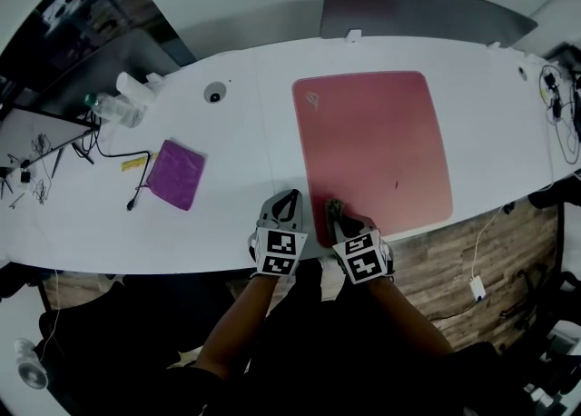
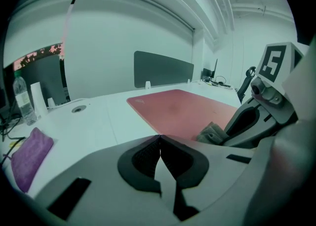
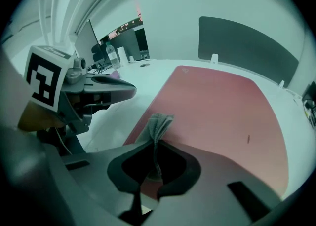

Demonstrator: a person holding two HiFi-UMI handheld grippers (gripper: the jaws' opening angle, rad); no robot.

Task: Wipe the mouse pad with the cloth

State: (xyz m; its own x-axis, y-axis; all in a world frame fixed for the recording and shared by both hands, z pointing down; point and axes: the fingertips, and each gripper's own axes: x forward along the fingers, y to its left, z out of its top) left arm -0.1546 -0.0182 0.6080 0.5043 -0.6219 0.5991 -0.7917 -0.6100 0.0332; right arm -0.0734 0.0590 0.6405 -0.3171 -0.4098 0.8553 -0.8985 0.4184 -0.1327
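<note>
Clenching tight, the right tongs (image 3: 154,146) are grasping a small grey cloth (image 3: 159,124). It is folded into several layers, and its bunched edge is sticking out past the tips and fanning apart a little. The cloth is sitting low over the near left corner of the pad (image 3: 222,106), right by the pad's left edge. The pad is showing as a large, flat, dull red rectangle with rounded corners. A faint pale logo is sitting in its far left corner and one small dark speck is lying toward its near right part.

The left tongs (image 2: 159,136) are staying apart from the cloth, shut tip to tip with nothing between them. They are hovering over the bare white table (image 1: 245,133) just left of the pad's near corner, close beside the right tongs.

Farther left, a purple cloth (image 1: 176,173) is lying flat on the table near a black cable (image 1: 123,155). A clear bottle (image 1: 113,110) is lying beyond them at the far left edge.
</note>
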